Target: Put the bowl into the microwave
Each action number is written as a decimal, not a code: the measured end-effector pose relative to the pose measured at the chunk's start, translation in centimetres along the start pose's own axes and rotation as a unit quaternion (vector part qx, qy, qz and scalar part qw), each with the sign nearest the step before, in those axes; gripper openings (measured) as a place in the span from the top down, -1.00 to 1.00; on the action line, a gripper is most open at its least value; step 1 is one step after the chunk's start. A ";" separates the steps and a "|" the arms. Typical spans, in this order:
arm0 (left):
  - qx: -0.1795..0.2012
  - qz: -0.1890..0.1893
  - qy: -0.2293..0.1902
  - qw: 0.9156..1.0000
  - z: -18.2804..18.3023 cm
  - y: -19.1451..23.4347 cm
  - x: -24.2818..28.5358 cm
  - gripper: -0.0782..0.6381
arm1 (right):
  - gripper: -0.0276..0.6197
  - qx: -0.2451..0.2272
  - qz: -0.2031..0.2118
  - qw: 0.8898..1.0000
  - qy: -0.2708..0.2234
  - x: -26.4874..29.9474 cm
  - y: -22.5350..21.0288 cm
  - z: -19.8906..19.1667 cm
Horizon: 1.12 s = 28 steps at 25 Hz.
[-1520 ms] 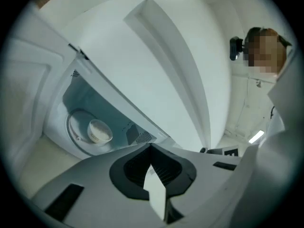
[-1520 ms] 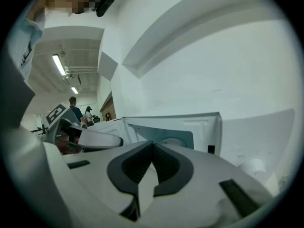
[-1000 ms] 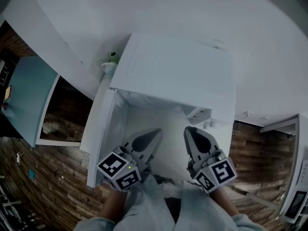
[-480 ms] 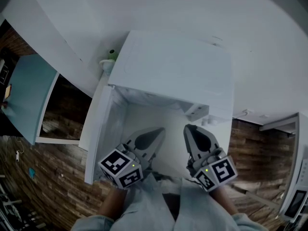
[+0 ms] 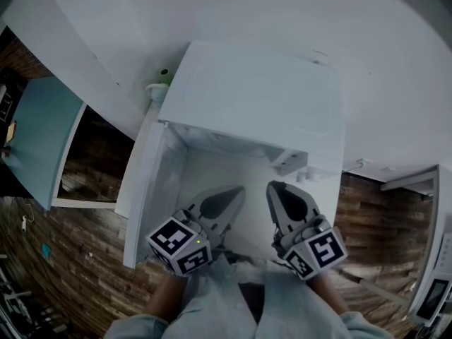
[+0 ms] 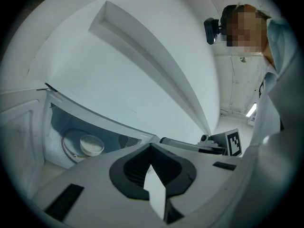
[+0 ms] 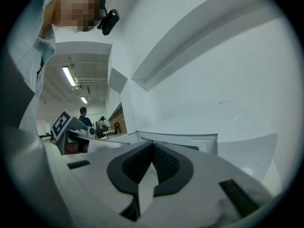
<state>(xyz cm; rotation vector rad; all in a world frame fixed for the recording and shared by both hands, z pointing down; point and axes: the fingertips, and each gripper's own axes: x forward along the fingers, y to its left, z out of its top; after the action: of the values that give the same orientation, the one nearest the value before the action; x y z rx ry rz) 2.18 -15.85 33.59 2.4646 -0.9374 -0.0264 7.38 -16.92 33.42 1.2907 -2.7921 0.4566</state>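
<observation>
A white microwave (image 5: pixel 254 97) stands below me with its door (image 5: pixel 145 189) swung open to the left. In the left gripper view a white bowl (image 6: pixel 91 145) sits on the round turntable (image 6: pixel 71 144) inside the cavity. My left gripper (image 5: pixel 235 191) (image 6: pixel 151 147) is shut and empty, in front of the opening and pointing into it. My right gripper (image 5: pixel 272 188) (image 7: pixel 152 144) hangs beside it, also shut with nothing between its jaws. In the head view the microwave's top hides the bowl.
A small green thing (image 5: pixel 164 74) on a white base stands behind the microwave's left corner. A teal table (image 5: pixel 39 140) is at the left over wooden floor. Another white appliance (image 5: pixel 434 260) is at the right edge. People (image 7: pixel 84 115) stand far off.
The left gripper has edged slightly toward the microwave's opening. The right gripper has kept still, and both stay shut.
</observation>
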 end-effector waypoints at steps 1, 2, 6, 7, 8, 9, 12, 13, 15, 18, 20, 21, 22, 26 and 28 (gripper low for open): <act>-0.001 0.000 -0.001 1.000 0.0 0.0 0.0 0.79 | 0.91 -0.001 0.001 1.000 0.002 0.0 0.0 -0.1; -0.002 0.001 -0.001 1.000 0.0 0.1 -0.1 0.79 | 0.91 -0.001 0.002 1.000 0.004 0.0 0.0 -0.2; -0.005 0.004 -0.003 1.000 0.0 0.3 -0.2 0.79 | 0.91 0.001 0.008 1.000 0.005 0.1 0.3 -0.2; -0.005 0.005 -0.003 1.000 0.0 0.3 -0.2 0.78 | 0.91 0.002 0.009 1.000 0.005 0.2 0.4 -0.2; -0.006 0.005 -0.003 1.000 0.0 0.3 -0.3 0.78 | 0.91 0.002 0.010 1.000 0.006 0.2 0.4 -0.2; -0.006 0.005 -0.004 1.000 0.0 0.3 -0.3 0.78 | 0.91 0.002 0.010 1.000 0.007 0.1 0.4 -0.3; -0.001 0.003 -0.005 1.000 0.0 0.4 -0.3 0.78 | 0.91 0.002 0.010 1.000 0.013 0.1 0.4 -0.5; -0.002 0.005 -0.005 1.000 0.0 0.4 -0.4 0.78 | 0.91 0.002 0.010 1.000 0.012 0.1 0.4 -0.5; -0.006 0.007 -0.005 1.000 0.0 0.4 -0.4 0.78 | 0.91 0.002 0.010 1.000 0.012 0.2 0.5 -0.5; -0.005 0.004 -0.004 1.000 -0.2 0.4 -0.3 0.78 | 0.91 0.002 0.008 1.000 0.023 0.1 0.3 -1.0; -0.002 0.002 -0.004 1.000 -0.3 0.4 -0.3 0.78 | 0.91 0.003 0.009 1.000 0.023 0.2 0.3 -1.0; -0.003 0.002 -0.003 1.000 -0.3 0.4 -0.2 0.78 | 0.91 0.003 0.010 1.000 0.022 0.2 0.3 -0.9; -0.005 0.004 -0.003 1.000 -0.2 0.4 -0.2 0.78 | 0.91 0.004 0.010 1.000 0.021 0.3 0.4 -0.9; -0.008 0.006 -0.003 1.000 -0.2 0.4 -0.2 0.79 | 0.91 0.002 0.008 1.000 0.025 0.3 0.2 -1.1; -0.008 0.005 -0.003 1.000 -0.2 0.4 -0.2 0.78 | 0.91 0.000 0.008 1.000 0.027 0.3 0.2 -1.1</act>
<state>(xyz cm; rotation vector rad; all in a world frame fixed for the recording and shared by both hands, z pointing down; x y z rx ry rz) 1.83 -15.91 33.98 2.4472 -0.9484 -0.0380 6.90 -16.68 34.46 1.2380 -2.7600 0.4847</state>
